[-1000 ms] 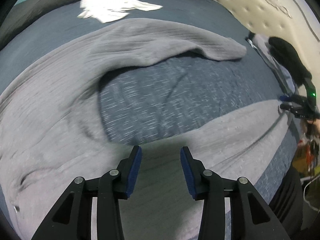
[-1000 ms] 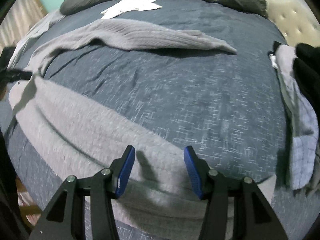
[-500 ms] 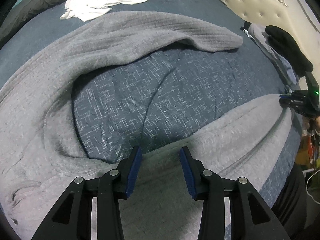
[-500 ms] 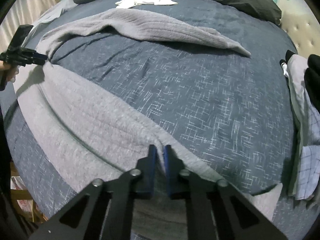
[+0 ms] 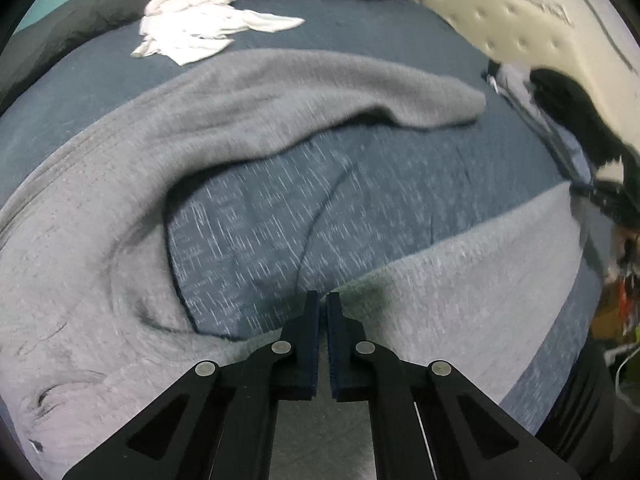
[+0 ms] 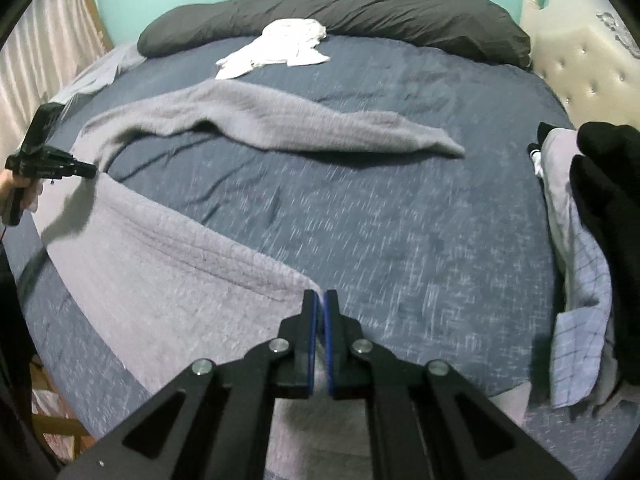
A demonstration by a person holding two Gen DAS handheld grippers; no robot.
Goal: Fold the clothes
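Pinching the near edge of the grey garment (image 5: 120, 264), the left gripper (image 5: 323, 300) and right gripper (image 6: 321, 298) are both clamped on fabric. It sprawls across the blue bedspread (image 6: 400, 220), one long limb reaching toward the white cloth (image 6: 280, 46).

Grey garment (image 6: 168, 264), flecked navy bedspread (image 6: 400, 220)
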